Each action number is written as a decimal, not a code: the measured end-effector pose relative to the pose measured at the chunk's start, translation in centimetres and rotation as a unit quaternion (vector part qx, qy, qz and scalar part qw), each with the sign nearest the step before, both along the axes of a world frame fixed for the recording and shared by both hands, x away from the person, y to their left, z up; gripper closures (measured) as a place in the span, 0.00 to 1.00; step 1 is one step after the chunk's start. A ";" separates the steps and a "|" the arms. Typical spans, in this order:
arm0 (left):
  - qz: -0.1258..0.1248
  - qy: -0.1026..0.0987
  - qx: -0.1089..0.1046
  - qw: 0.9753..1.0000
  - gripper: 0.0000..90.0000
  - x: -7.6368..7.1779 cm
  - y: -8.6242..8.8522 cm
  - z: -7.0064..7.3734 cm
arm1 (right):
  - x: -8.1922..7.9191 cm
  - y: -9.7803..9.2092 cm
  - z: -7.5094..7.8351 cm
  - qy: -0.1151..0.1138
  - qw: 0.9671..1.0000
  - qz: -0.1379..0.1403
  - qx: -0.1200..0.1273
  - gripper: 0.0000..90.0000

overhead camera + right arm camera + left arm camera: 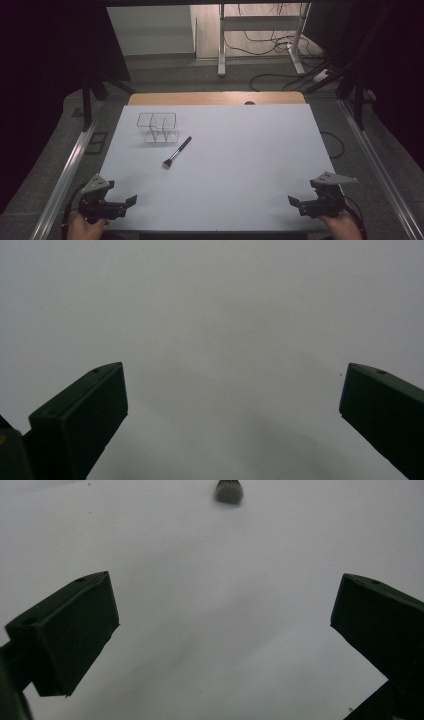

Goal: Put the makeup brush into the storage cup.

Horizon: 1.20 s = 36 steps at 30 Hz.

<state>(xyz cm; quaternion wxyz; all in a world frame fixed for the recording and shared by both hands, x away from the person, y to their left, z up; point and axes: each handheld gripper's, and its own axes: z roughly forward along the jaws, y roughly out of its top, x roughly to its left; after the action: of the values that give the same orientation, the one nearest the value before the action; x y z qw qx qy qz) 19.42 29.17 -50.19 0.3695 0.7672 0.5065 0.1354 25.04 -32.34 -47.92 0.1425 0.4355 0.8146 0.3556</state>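
Note:
A makeup brush (176, 152) with a black handle lies on the white table sheet (240, 165), bristles toward the near left. Just behind it at the far left stands a clear divided organizer (158, 127). My left gripper (125, 205) rests at the near left corner, jaws wide apart and empty. In the left gripper view the same gripper (222, 630) faces bare sheet, with the brush head (229, 491) at the top edge. My right gripper (297, 204) sits at the near right corner, also open, and in its own view (232, 400) nothing lies between the jaws.
A strip of wooden tabletop (215, 98) shows past the sheet's far edge. Metal rails (67, 175) run along both sides of the table. Beyond the table, a desk frame (260, 30) and loose cables lie on the floor.

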 end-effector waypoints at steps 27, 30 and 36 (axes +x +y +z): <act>-0.018 0.022 0.040 0.999 0.00 0.2 -1.1 -0.4 | 0.0 0.4 -0.1 0.005 1.000 0.014 -0.007 0.00; -0.018 0.026 0.045 0.998 0.00 0.2 -1.2 -0.4 | 0.0 0.4 -0.1 0.004 1.000 0.013 -0.005 0.00; -0.017 0.025 0.058 0.998 0.00 0.3 -1.5 -0.3 | 0.0 0.4 -0.1 0.004 1.000 0.012 -0.007 0.00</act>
<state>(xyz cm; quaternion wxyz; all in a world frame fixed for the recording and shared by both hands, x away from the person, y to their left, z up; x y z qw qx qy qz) 19.73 27.64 -50.51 0.3136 0.7990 0.4938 0.1388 24.99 -31.97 -47.99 0.1380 0.4260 0.8229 0.3498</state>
